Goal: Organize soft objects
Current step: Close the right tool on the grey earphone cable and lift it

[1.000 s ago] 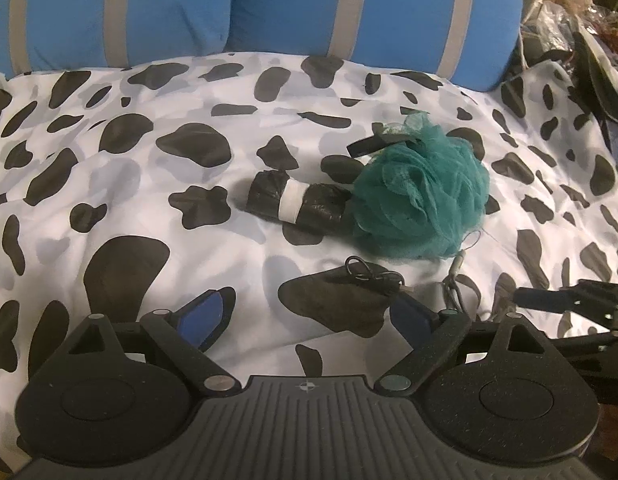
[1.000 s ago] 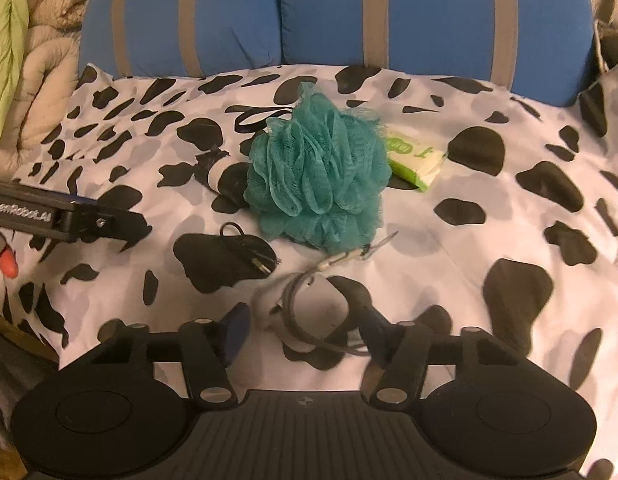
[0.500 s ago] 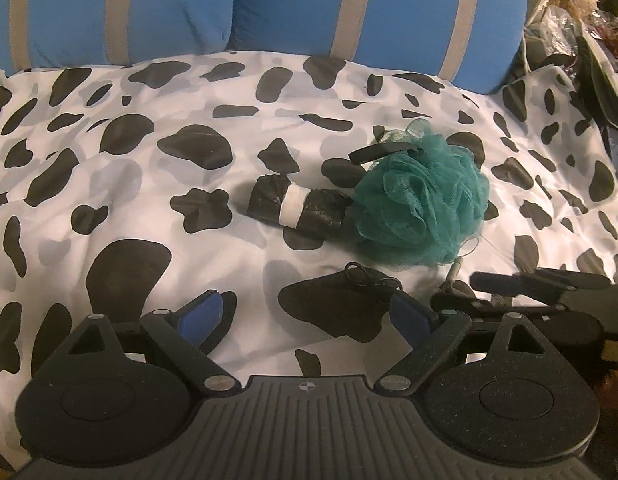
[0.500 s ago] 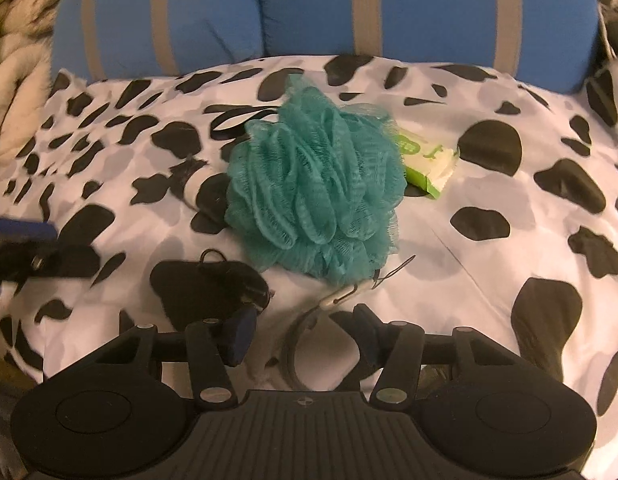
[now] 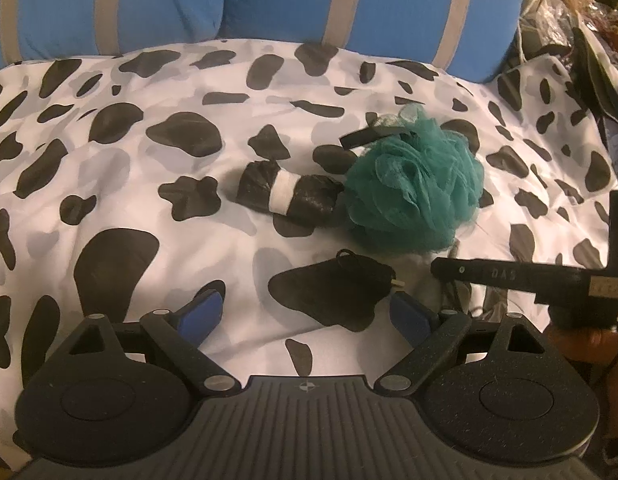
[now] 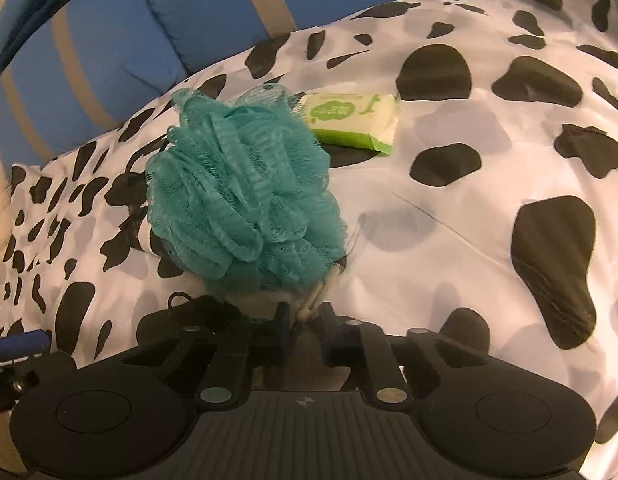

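Inventory, left wrist view first. My left claw [image 5: 305, 312] sits at 6 o'clock, its blue pads [image 5: 201, 314] spread wide with nothing between them, over the cow-print bed cover [image 5: 109, 168]. Teal bath pouf [image 5: 415, 188] lies at about 2 o'clock from the claw, resting on the cover. Black rolled bag with a white band [image 5: 287, 196] lies touching the pouf's 9 o'clock side. A thin black cord loop [image 5: 359, 262] lies on a dark patch just ahead of the claw, at 1 o'clock. A flat black strip [image 5: 369, 136] pokes out at the pouf's 11 o'clock edge. Blue pillows with grey stripes [image 5: 269, 0] run along 12 o'clock. My right claw's body [image 5: 521, 280] enters from 3 o'clock, its tip low beside the pouf's 6 o'clock edge.

Right wrist view. My right claw [image 6: 305, 320] is at 6 o'clock, jaws drawn close together and pinching a pale cord or strap [image 6: 311, 304] that comes out from under the pouf; I cannot tell exactly what the strap belongs to. The pouf [image 6: 241, 196] sits directly ahead at 11 to 12 o'clock, near the fingertips. A green and white tissue pack [image 6: 355, 120] lies just behind the pouf at 1 o'clock, flat on the cover [image 6: 469, 208]. The pillows [image 6: 129, 48] fill 10 to 12 o'clock.
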Demonstrator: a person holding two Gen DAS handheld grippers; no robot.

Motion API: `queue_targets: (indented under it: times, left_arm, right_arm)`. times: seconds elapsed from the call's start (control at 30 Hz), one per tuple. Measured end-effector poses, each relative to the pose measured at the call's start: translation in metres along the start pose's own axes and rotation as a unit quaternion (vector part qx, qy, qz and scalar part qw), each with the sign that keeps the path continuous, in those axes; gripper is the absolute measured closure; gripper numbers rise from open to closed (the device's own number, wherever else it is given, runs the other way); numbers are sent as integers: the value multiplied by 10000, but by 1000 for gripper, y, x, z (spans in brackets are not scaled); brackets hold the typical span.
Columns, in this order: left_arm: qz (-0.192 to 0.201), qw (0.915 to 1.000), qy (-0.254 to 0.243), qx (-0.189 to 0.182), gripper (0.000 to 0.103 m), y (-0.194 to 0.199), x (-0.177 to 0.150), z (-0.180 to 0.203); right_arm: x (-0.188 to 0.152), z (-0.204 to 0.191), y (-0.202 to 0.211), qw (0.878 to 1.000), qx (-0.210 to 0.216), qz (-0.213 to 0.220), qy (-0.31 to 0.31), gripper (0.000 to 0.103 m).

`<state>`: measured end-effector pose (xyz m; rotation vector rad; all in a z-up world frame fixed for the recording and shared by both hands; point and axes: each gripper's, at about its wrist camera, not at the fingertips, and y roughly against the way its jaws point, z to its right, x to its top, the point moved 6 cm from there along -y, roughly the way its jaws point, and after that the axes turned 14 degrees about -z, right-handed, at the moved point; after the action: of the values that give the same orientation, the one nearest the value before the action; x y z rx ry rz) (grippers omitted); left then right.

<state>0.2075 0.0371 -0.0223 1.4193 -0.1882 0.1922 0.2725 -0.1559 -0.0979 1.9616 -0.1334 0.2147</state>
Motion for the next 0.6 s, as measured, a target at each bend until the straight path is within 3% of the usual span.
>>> queue_targets:
  times: [0.37, 0.6]
  left_arm:
    - [-113, 9999, 14, 31, 12, -9, -6, -1]
    - [-53, 9993, -353, 90, 12, -15, -12, 12]
  right_arm:
    - [-6, 2, 33, 9981, -455, 258, 326, 94]
    - [-10, -2, 60, 9938, -660, 551, 711, 94]
